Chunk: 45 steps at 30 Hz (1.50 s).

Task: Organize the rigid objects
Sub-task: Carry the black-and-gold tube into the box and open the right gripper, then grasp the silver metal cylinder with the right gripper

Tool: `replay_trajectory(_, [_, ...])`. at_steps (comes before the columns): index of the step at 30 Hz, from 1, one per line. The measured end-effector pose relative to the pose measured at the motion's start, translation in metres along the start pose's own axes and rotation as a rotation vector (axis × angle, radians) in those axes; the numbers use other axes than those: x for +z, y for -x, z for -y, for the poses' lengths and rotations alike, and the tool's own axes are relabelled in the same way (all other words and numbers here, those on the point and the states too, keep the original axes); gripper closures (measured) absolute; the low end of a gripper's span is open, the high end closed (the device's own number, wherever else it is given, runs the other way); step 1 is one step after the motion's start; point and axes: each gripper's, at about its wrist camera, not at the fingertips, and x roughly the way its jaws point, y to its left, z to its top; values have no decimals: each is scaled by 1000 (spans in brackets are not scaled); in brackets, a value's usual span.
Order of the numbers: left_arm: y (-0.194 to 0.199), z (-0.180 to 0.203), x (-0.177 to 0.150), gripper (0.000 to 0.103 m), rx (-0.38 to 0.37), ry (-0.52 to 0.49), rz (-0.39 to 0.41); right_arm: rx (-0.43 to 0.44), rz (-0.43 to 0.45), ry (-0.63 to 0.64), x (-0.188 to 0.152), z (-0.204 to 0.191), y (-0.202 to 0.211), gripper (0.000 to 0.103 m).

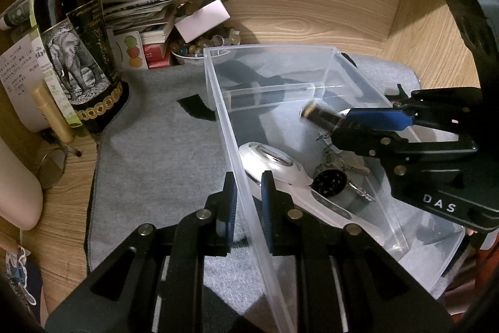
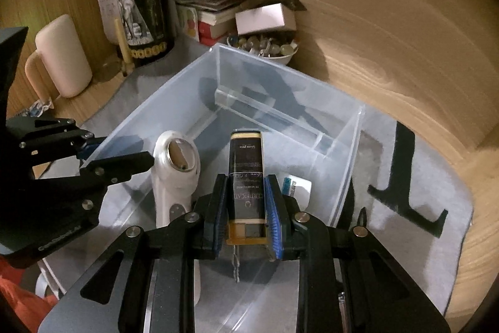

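A clear plastic bin stands on a grey mat; it also shows in the right wrist view. My left gripper straddles the bin's left wall, its jaws close on either side of it. My right gripper is shut on a black and gold bottle-shaped object and holds it over the bin; that object shows in the left wrist view. Inside the bin lie a white handled tool, a round dark metal piece and keys.
A dark wine bottle with an elephant label stands at the back left. Beside it are stacked papers and boxes and a white bowl of small beads. A cream mug stands at the left. Wooden walls close the back and right.
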Motion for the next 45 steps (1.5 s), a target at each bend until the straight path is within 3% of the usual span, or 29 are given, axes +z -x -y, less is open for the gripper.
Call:
replay_trajectory(2, [0,0,0,87,0,0,0,-2,3,-8,-1,1,0,81])
replay_trajectory(6, [0,0,0,87,0,0,0,5,19,-37,-2,5,5,67])
replay_trajectory(10, [0,0,0,87,0,0,0,-4,46,-43,-3,8,16,67])
replay_trajectory(15, [0,0,0,87,2,-4,-1,-39,93,-48,-6,14,36,57])
replay_trajectory(25, [0,1,0,87,6,-7,-1,-147,136,-140,-31,52,74,56])
replay_trajectory(34, [0,1,0,87,9,-13,-3,-217,35,-255,-78,83,69,56])
replay_trajectory(41, [0,2,0,88,13,-21,-5,-204,-76,-333,-115,98,48,56])
replay_trajectory(45, [-1,3,0,88,18,-26,-8,-172,-75,-385,-126,107,40,57])
